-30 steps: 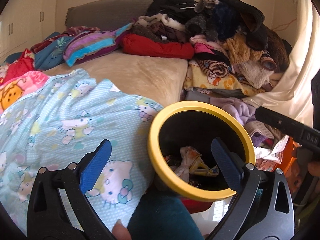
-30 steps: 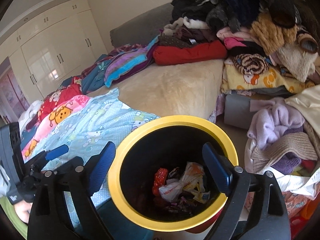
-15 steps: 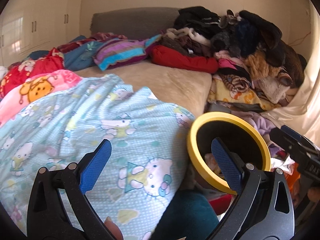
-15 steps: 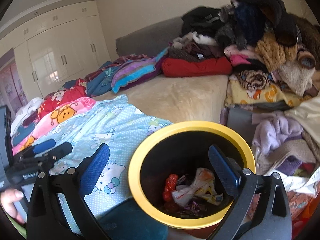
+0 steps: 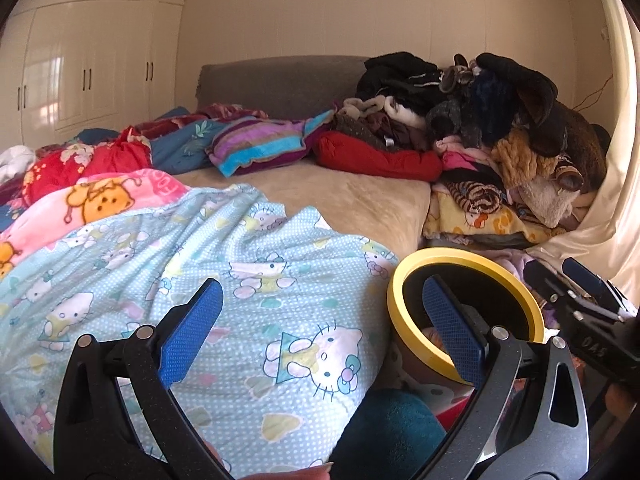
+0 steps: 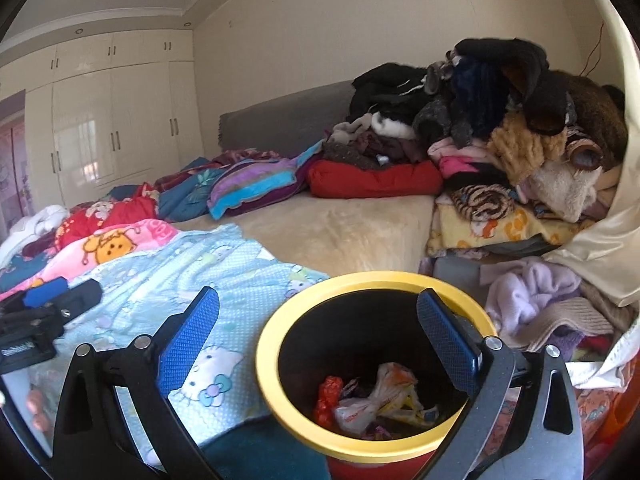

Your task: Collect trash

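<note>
Trash (image 6: 376, 400) lying in yellow-rimmed bin (image 6: 280, 392), low between spread, empty jaws of right gripper (image 6: 318, 344). Left gripper (image 5: 322, 330) likewise spread and empty over cartoon-cat blanket (image 5: 248, 280). Drop apparently done; next, finding more litter on cluttered bed (image 5: 352, 196).

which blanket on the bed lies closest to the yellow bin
The light blue cat-print blanket: its edge reaches the bin. The pink bear blanket and striped purple one lie farther back.
</note>
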Tool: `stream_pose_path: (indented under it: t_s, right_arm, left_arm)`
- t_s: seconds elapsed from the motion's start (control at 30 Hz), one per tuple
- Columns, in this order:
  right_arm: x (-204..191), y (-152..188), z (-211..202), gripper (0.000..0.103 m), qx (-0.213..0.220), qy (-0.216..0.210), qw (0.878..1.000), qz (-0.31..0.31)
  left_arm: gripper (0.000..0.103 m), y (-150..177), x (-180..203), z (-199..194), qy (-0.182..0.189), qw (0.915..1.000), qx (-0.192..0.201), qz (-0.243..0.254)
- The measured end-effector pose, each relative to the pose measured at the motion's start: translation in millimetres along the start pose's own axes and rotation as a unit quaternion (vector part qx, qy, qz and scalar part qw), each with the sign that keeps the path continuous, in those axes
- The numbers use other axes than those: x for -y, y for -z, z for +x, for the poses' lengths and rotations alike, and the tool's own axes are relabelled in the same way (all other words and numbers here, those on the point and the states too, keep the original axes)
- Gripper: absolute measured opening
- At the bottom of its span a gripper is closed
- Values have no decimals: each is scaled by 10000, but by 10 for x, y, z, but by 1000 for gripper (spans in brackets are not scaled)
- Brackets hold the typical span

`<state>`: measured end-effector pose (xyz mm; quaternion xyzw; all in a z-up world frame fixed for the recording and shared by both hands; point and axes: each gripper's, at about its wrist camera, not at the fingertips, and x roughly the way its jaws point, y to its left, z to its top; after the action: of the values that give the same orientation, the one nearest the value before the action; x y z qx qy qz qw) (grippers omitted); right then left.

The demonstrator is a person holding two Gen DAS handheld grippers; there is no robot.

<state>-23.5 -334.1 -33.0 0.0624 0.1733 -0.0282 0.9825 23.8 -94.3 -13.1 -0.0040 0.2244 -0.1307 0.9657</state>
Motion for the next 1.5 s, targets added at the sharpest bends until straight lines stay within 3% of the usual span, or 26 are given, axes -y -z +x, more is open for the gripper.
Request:
stream_pose_path:
  t_s: [1.5]
  right_arm:
    - [61, 9, -37, 97, 167, 176, 9997, 46]
  left_arm:
    - [92, 47, 22, 18, 46, 9999, 51, -102]
